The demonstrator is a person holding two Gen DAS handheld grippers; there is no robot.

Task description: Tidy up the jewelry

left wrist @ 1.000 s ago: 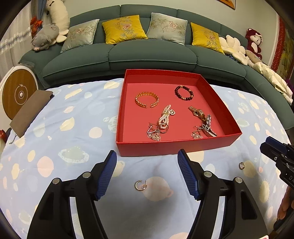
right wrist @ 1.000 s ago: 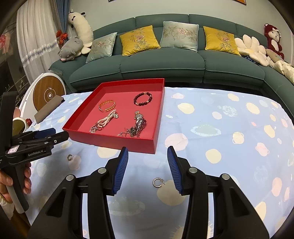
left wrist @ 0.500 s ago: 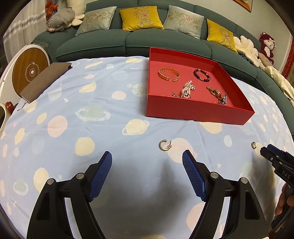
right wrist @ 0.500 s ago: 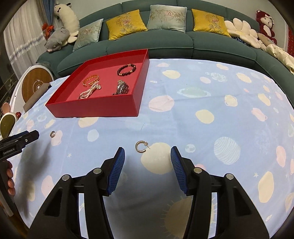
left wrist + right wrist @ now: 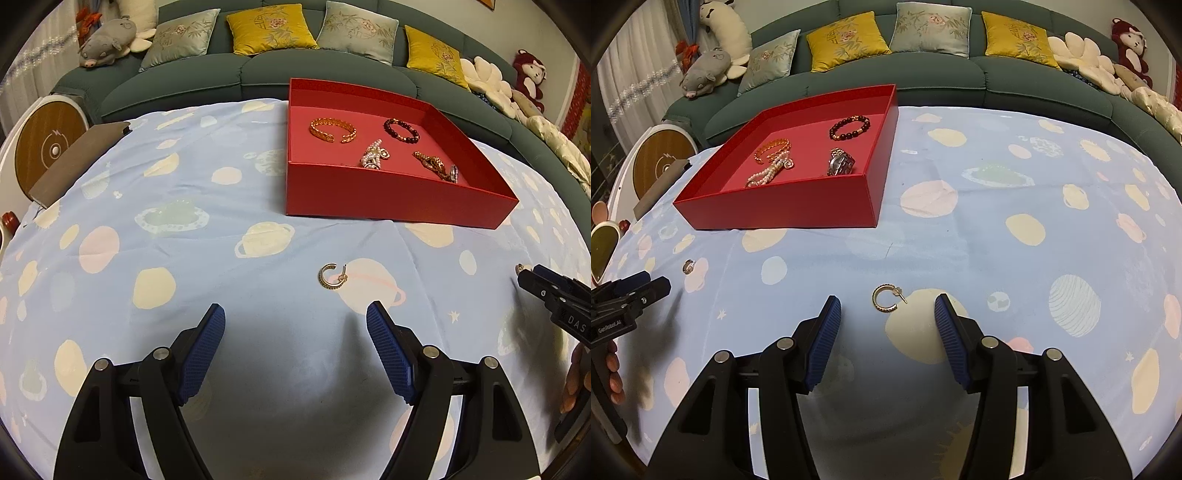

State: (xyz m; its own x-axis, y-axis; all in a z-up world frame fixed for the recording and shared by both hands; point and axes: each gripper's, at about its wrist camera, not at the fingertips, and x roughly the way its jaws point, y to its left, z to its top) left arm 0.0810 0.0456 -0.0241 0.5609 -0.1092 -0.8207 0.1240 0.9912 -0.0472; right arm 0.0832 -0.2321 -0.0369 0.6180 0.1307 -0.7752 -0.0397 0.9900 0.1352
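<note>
Behind the worktop [image 5: 184, 258], draped in a pale blue cloth printed with planets, a dark green sofa [image 5: 942, 74] is carrying yellow and grey cushions. Near the far edge a shallow red cardboard tray [image 5: 388, 195] is holding bracelets and chains, while two small gold open-hoop earrings are lying loose on the cloth. The left tongs [image 5: 295, 325] are hovering spread and empty, with one gold hoop earring [image 5: 331, 277] just ahead of their tips. The right tongs [image 5: 884, 314] are hovering spread and empty around the other gold hoop earring [image 5: 886, 298], which is lying between the blue pads without touching them. Judging from here, either thin hoop could skid or flip away if the pads close unevenly, and soft cloth could bunch up and get pinched instead.
</note>
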